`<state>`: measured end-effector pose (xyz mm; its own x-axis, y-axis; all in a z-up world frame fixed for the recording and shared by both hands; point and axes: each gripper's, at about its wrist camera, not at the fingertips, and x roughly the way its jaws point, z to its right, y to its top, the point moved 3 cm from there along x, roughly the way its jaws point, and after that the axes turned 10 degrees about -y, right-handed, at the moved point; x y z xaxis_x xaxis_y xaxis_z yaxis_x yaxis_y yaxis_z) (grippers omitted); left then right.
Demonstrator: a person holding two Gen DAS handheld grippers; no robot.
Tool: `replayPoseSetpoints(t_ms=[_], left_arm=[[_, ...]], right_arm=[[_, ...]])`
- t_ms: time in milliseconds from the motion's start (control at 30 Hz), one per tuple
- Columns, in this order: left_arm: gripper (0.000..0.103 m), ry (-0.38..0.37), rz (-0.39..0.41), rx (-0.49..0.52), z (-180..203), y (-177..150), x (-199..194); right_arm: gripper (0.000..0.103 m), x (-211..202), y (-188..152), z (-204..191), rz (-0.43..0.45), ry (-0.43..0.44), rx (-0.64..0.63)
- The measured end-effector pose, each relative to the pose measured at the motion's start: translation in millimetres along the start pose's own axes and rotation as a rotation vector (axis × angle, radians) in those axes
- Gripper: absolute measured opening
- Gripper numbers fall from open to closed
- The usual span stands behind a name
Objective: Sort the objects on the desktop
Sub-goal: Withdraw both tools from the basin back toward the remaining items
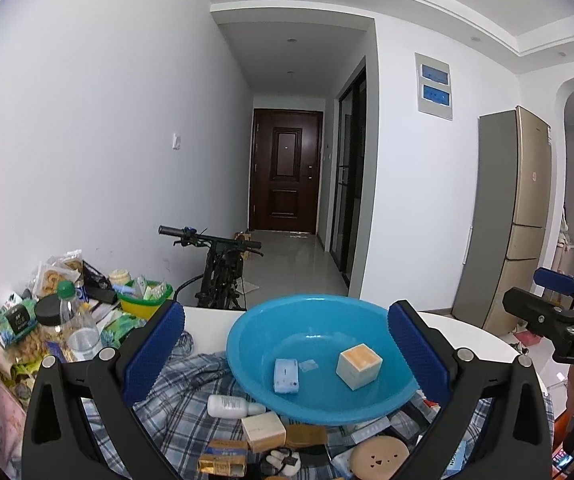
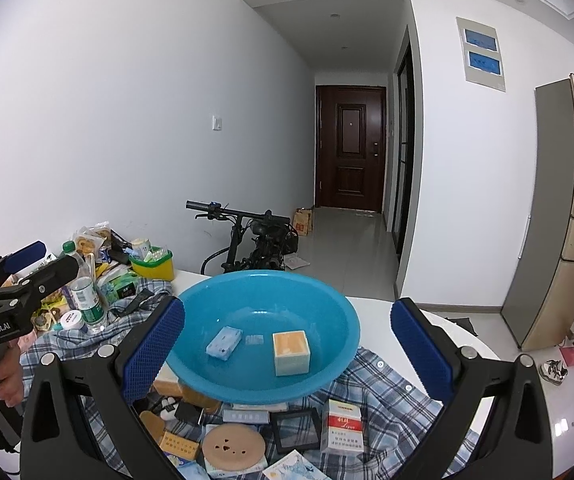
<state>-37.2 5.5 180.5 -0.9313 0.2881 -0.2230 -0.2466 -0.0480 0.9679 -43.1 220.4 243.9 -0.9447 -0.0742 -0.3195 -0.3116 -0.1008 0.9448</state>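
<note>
One white round surface [image 2: 427,320] carries one plaid shirt [image 2: 387,396] and one blue basin [image 2: 263,292]. The basin holds three items: one cream cube box [image 2: 291,352], one pale blue packet [image 2: 224,342], one small clear sachet [image 2: 254,339]. Left tool [image 1: 287,344] and right tool [image 2: 287,340], two in all, both stand released, holding nothing.

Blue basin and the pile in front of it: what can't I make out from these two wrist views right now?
- Items under the blue basin: hidden by its near wall in both views.
- Small flat piece in the basin: too small to identify.
- Red-and-white box: print too small to read.
- Pile's near edge: cut off by the frame bottom and the left gripper and right gripper bodies.
</note>
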Motion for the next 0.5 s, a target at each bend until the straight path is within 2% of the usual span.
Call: replayPoseSetpoints(t_ms=[200,500], left_arm=[[0.103,0.02,-0.004,0.011,0,-17,-5],[0.103,0.023,-0.089,-0.037,-9,-56,9]], right_arm=[[0.103,3,-18,1,-0.038,0.008,0.016],[0.103,15,-50,10,-0.109,-0.001,0.049]])
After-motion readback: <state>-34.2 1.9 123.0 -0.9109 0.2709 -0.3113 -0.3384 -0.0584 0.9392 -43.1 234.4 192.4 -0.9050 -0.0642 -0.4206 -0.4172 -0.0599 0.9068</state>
